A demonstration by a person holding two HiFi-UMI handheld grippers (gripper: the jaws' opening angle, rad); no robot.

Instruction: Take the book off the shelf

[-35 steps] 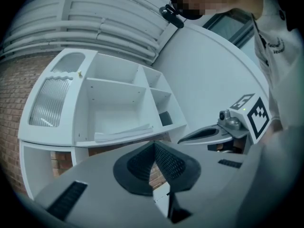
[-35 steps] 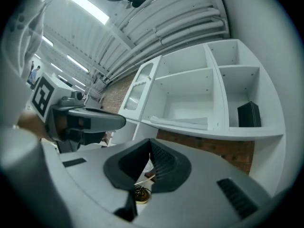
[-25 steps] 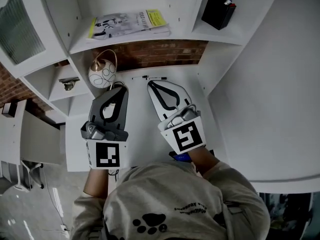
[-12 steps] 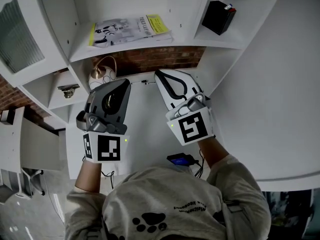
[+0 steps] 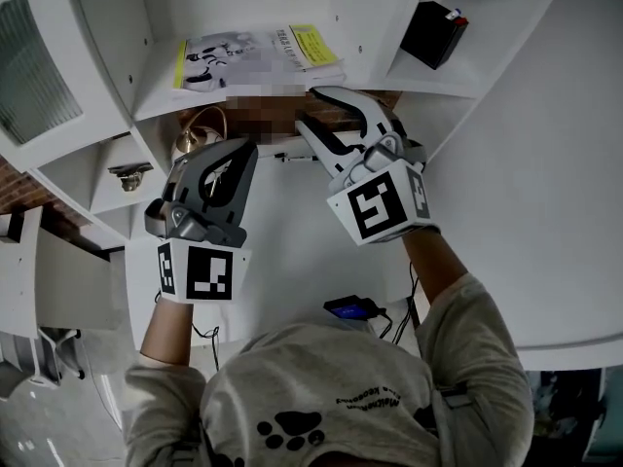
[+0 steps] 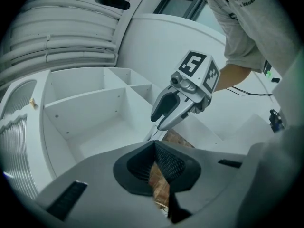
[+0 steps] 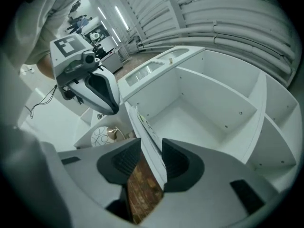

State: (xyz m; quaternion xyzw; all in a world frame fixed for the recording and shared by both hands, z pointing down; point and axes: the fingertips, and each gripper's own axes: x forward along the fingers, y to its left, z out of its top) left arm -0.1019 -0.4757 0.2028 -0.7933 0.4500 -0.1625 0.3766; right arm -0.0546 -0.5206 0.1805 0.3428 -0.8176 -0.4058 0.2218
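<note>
We hold the right gripper [image 5: 310, 107] up at the front edge of the shelf [image 5: 156, 84], rolled onto its side and pointing level into the unit. Its fingers [image 7: 179, 161] have just been opening and stand partly apart. In the right gripper view, the edge of the shelf board and the thin edge of the book on it run between them. Brick wall [image 7: 142, 194] shows in the gap beside one pad. The other pad sits just beside the book's side of the board, and we cannot tell whether it touches.

The book [image 5: 255, 49] lies flat on that shelf, cover up, with a yellow patch at its right end. Its right corner is near the tip of our right gripper, and the book is not lifted.

We keep the left gripper [image 5: 243, 150] lower and to the left, also level, just below the shelf edge. Its dark fingers [image 6: 168, 163] are pressed together with nothing between them; only brick shows behind the tips.

A round ornament [image 5: 192, 136] with a looping line pattern stands just behind the left gripper, partly hidden by it. A black box [image 5: 434, 27] sits in the upper right compartment, well apart from the book. On the white counter [image 5: 282, 246] below, a pen [image 5: 292, 156] lies near the wall and a phone [image 5: 350, 309] with a cable lies close to our body.
</note>
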